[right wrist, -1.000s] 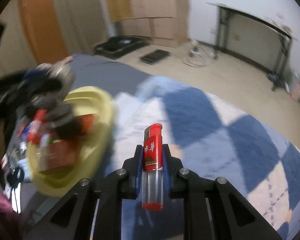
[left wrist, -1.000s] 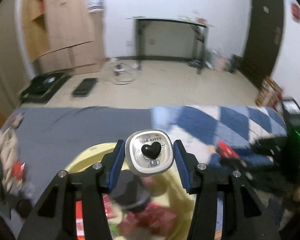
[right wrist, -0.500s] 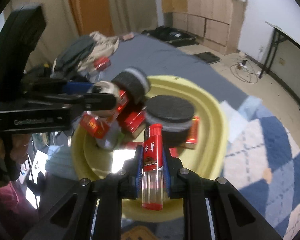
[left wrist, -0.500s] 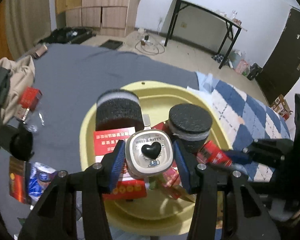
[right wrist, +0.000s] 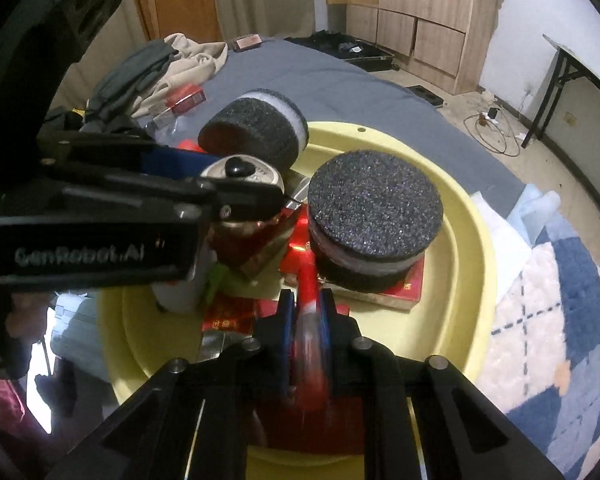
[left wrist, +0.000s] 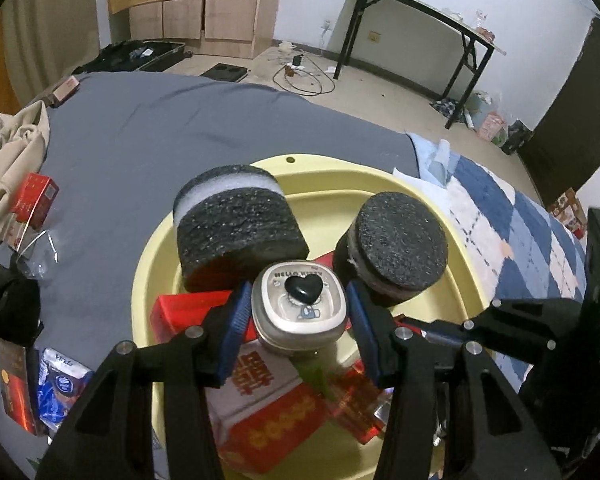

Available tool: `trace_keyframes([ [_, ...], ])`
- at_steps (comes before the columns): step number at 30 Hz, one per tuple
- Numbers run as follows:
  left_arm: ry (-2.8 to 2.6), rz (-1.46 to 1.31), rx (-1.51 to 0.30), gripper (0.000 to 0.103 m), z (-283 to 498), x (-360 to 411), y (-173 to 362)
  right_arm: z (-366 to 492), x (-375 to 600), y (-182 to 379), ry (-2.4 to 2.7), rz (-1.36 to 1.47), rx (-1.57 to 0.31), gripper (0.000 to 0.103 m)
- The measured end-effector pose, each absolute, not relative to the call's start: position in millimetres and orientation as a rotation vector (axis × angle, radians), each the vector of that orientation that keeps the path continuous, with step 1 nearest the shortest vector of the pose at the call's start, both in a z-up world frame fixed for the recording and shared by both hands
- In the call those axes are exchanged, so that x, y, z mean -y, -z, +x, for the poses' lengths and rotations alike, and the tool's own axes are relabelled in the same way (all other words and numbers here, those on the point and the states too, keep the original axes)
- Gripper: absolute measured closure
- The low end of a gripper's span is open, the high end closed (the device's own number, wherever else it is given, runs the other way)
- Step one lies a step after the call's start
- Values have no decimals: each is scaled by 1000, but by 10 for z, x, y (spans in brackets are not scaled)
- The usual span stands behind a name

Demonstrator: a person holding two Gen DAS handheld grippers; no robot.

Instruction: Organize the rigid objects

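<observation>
My left gripper (left wrist: pixel 299 309) is shut on a small silver tin (left wrist: pixel 299 312) with a black heart on its lid, held just above the yellow basin (left wrist: pixel 340 172). In the right wrist view the same tin (right wrist: pixel 242 174) shows between the left gripper's black arms. My right gripper (right wrist: pixel 307 322) is shut on a red lighter (right wrist: pixel 309 312), blurred, low over the basin (right wrist: pixel 476 240). In the basin lie two black foam cylinders (left wrist: pixel 236 228) (left wrist: pixel 400 240) and several red boxes (left wrist: pixel 268 416).
The basin rests on a bed with a grey sheet (left wrist: pixel 140 128) and a blue checked blanket (left wrist: pixel 520 232). Clothes (right wrist: pixel 172 64), a red box (left wrist: pixel 36 196) and packets (left wrist: pixel 56 384) lie on the left. A black-legged table (left wrist: pixel 420 12) and a wooden wardrobe (left wrist: pixel 204 4) stand beyond.
Both grippers have swung from the blanket side over the basin and come down, each keeping its object. The lighter now hangs low among the basin's red boxes.
</observation>
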State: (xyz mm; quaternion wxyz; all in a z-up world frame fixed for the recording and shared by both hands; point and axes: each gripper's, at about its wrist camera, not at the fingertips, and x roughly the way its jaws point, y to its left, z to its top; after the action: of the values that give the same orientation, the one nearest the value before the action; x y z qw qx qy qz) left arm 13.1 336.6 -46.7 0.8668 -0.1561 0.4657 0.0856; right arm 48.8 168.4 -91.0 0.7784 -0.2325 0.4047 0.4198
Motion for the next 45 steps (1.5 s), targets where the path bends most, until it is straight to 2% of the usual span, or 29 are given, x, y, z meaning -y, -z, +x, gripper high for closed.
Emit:
trace_keyframes([
  [3,-180,-346,-973,52,119,-3381,484,479,-1686,964,-915,-497,-874,90],
  [5,-187,-350,-974,50,105,-3376,466,453,-1663,956,-923,-483,-863,85],
  [6,-188,-353,-961,41,90,-3371,432,437,-1626,938,-927,-475,-856,83],
  [7,-195,-356,-944,34,64,-3373,388,419,-1595,911,-927,-463,-844,74],
  [8,-208,-358,-921,20,34,-3368,328,404,-1551,875,-923,-446,-830,55],
  [9,-223,-357,-888,11,-7,-3367,246,387,-1485,837,-918,-429,-817,44],
  [10,-231,-360,-859,7,-39,-3368,167,378,-1435,793,-916,-411,-804,30],
  [11,-242,-368,-828,0,-84,-3375,66,373,-1373,733,-913,-389,-788,24],
  [12,-251,-373,-805,0,-110,-3379,-6,372,-1311,668,-908,-369,-773,21],
  [14,-261,-375,-777,0,-151,-3365,-149,392,-1171,526,-893,-326,-743,0],
  [25,-293,-266,-726,0,-264,-2889,-805,275,-621,-89,-825,-334,-670,0],
  [33,-313,-292,-725,0,-401,-2741,-857,23,-400,-329,-820,-357,-646,0],
  [36,-384,-305,-741,0,-427,-2632,-788,33,-313,-349,-814,-361,-645,0],
  [39,-501,-358,-836,0,-385,-2514,-572,119,-251,-257,-810,-361,-635,0],
  [43,-604,-478,-784,0,-518,-2121,-294,367,-166,117,-790,-451,-634,0],
  [45,-606,-425,-846,0,-448,-1853,-66,473,-119,271,-819,-474,-645,0],
])
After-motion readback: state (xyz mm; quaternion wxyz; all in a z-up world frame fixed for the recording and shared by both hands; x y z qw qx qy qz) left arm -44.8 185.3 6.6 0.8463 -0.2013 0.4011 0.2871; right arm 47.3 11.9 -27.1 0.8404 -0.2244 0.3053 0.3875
